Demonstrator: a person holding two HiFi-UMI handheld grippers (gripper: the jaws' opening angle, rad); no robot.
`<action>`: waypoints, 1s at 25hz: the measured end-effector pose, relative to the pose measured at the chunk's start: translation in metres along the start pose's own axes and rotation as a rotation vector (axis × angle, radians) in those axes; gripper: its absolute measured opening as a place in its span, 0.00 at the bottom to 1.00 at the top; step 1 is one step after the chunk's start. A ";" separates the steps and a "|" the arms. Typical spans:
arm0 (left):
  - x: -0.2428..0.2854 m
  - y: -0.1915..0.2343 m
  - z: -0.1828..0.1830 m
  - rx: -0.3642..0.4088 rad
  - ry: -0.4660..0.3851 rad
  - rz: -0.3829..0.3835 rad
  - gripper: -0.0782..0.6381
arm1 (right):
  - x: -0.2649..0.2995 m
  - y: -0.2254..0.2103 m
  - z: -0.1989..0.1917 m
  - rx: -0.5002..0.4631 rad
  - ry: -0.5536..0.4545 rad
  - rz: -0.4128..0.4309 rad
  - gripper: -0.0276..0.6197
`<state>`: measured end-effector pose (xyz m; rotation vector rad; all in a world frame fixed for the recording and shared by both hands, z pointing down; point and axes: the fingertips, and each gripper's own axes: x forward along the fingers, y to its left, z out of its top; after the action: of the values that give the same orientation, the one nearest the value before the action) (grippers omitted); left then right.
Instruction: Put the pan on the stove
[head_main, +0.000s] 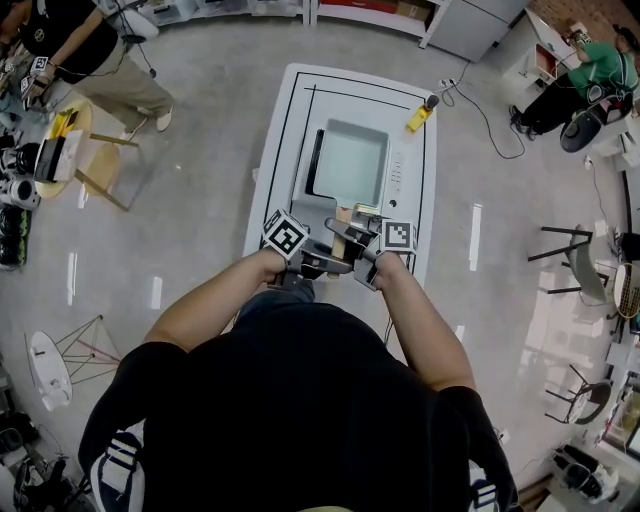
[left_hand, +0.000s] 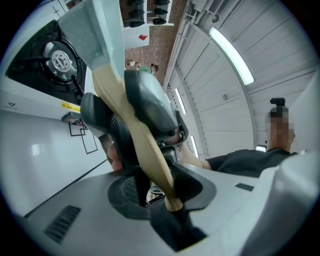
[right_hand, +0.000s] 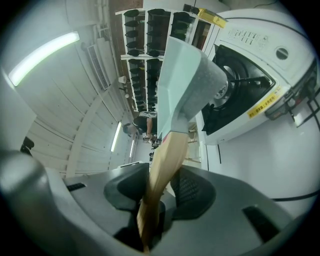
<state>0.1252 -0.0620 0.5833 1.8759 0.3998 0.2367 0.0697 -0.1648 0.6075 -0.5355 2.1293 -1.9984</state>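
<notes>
A square, pale grey-green pan (head_main: 348, 163) with a speckled underside and a light wooden handle (left_hand: 145, 145) sits at the centre of the head view. It is over the white gas stove (head_main: 400, 172) on the white worktop (head_main: 285, 110); whether it rests there cannot be told. The left tongs (left_hand: 159, 187) are nearly closed, clamped on the handle's end. The right tongs (right_hand: 152, 197) pinch the same handle closer to the pan. The black burner (right_hand: 235, 82) shows beside the pan's edge.

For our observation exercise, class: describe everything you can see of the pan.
The pan is square, pale grey-green, speckled outside, with a light wooden handle. The left claw and the right claw are both shut on that handle, holding the pan over the white stove; whether it rests there cannot be told.
</notes>
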 end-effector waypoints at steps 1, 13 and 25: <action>0.000 0.000 0.001 0.000 -0.001 0.000 0.29 | 0.000 0.000 0.001 0.007 0.001 -0.004 0.26; -0.002 0.003 0.013 -0.016 -0.008 -0.019 0.29 | 0.003 0.003 0.012 0.001 0.005 -0.001 0.26; -0.004 0.015 0.012 -0.027 0.010 -0.010 0.29 | 0.006 -0.013 0.014 0.035 0.008 -0.025 0.26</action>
<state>0.1279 -0.0784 0.5935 1.8465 0.4107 0.2434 0.0711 -0.1800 0.6194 -0.5527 2.0986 -2.0500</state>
